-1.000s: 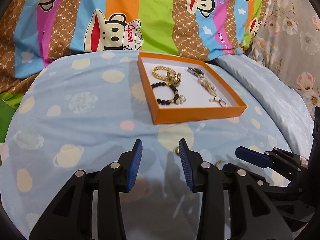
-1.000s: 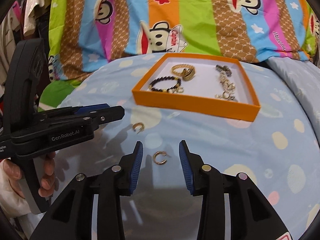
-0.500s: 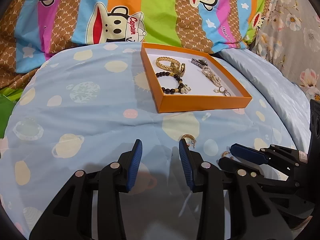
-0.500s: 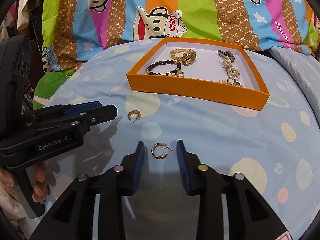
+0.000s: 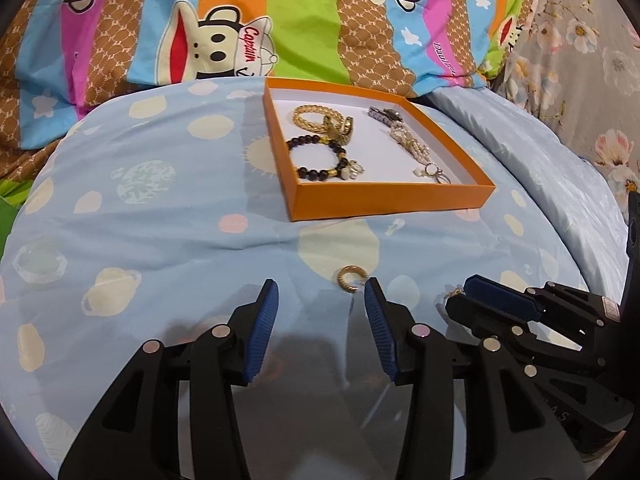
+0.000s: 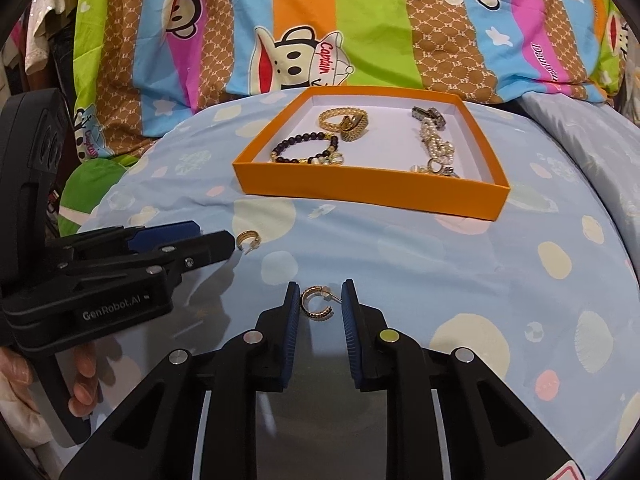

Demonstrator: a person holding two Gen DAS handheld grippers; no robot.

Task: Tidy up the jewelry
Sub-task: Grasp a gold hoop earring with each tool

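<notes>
Two gold hoop earrings lie on the light blue bedspread. One earring (image 5: pixel 351 279) lies just ahead of my open left gripper (image 5: pixel 320 292), close to its right fingertip; it also shows in the right wrist view (image 6: pixel 247 240). The other earring (image 6: pixel 317 303) lies between the blue pads of my right gripper (image 6: pixel 320 294), which is partly closed around it without touching. An orange tray (image 5: pixel 384 202) (image 6: pixel 360 188) farther back holds a gold chain bracelet (image 5: pixel 316 119), a black bead bracelet (image 5: pixel 320 158) and a pearl piece (image 5: pixel 412 146).
A striped monkey-print quilt (image 5: pixel 280 20) is piled behind the tray. A floral pillow (image 5: pixel 580 60) lies at the right. The right gripper (image 5: pixel 520 312) sits close beside my left one. A hand (image 6: pixel 80 384) holds the left gripper's handle.
Both grippers moved forward and down toward the earrings. The right gripper's jaws narrowed around its earring. The left gripper's earring came into full view at its fingertips.
</notes>
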